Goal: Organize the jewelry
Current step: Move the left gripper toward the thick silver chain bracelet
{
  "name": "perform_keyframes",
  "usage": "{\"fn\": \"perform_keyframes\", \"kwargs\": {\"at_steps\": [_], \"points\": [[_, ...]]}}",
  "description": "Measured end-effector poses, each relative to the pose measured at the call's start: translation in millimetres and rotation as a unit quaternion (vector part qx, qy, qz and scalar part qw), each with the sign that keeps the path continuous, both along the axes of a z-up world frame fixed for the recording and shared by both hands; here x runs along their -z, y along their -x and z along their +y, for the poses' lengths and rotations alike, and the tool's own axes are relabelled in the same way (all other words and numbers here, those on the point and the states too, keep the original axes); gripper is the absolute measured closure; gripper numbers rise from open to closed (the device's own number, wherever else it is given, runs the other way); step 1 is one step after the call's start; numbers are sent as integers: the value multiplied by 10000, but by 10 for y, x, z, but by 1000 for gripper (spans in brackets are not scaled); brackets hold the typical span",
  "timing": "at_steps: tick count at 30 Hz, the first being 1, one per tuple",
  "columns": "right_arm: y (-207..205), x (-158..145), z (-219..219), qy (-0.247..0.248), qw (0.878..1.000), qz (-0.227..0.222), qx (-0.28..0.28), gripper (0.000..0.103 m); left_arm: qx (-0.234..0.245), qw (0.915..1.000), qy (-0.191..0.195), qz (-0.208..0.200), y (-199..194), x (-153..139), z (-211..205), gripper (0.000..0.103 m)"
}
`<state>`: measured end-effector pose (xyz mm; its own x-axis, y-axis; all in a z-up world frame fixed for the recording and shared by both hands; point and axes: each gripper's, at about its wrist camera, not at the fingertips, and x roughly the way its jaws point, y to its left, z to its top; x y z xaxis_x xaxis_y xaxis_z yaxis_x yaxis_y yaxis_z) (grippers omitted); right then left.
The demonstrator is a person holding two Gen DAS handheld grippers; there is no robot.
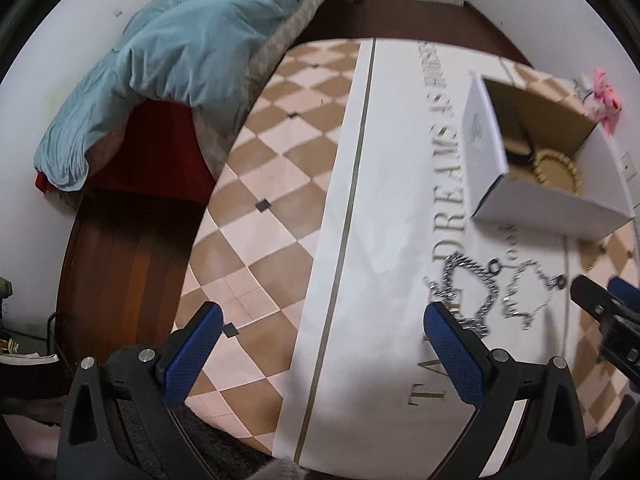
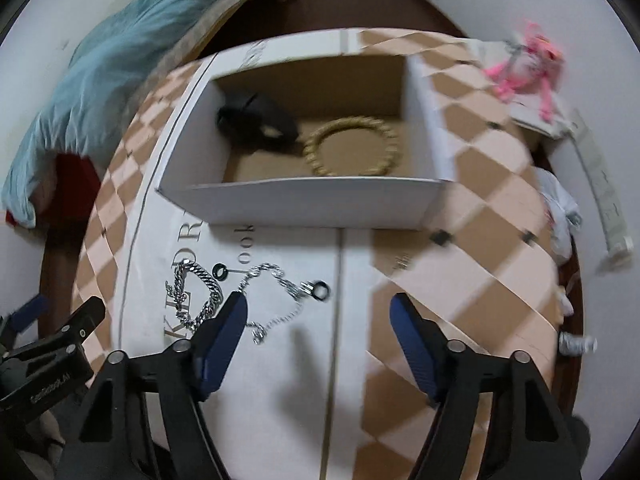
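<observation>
Two silver chains lie on the white strip of the tablecloth: a thick one (image 2: pixel 196 292) (image 1: pixel 472 292) and a thin one (image 2: pixel 280 292) (image 1: pixel 528 296). Behind them stands an open white cardboard box (image 2: pixel 304 200) (image 1: pixel 484 148) holding a gold beaded bracelet (image 2: pixel 352 146) (image 1: pixel 556 170) and a black item (image 2: pixel 256 120). My left gripper (image 1: pixel 320 312) is open and empty, left of the chains. My right gripper (image 2: pixel 318 304) is open and empty, just above the thin chain, its left finger over the chain's near side. It shows at the right edge of the left wrist view (image 1: pixel 600 304).
The table carries a checkered tan and pink cloth (image 1: pixel 272 184). A pink toy (image 2: pixel 524 68) lies at the far right corner. A blue blanket (image 1: pixel 172 52) lies on the bed to the left. White cloth (image 2: pixel 560 216) lies off the right edge.
</observation>
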<state>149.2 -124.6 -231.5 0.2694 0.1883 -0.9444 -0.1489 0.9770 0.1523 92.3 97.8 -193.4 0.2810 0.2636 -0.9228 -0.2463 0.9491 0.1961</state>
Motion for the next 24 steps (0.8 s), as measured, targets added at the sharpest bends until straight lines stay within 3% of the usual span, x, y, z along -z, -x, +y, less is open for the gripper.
{"fn": "perform_keyframes", "kwargs": {"at_steps": [7, 10, 11, 15, 19, 24], "points": [[-118, 327, 395, 624, 9945, 101, -837, 49, -24, 9997, 74, 252, -64, 176, 16, 1], [-85, 318, 479, 748, 9915, -112, -1060, 79, 8, 9993, 159, 340, -77, 233, -20, 1], [-73, 316, 492, 785, 9909, -116, -1092, 94, 22, 9991, 207, 359, -80, 246, -33, 1], [-19, 282, 387, 593, 9939, -120, -923, 96, 74, 9980, 439, 446, -100, 306, -81, 1], [78, 76, 28, 115, 9990, -260, -336, 96, 142, 9970, 630, 436, -109, 309, -136, 1], [161, -72, -287, -129, 9994, -278, 134, 103, 667, 9950, 667, 316, -103, 276, -442, 2]]}}
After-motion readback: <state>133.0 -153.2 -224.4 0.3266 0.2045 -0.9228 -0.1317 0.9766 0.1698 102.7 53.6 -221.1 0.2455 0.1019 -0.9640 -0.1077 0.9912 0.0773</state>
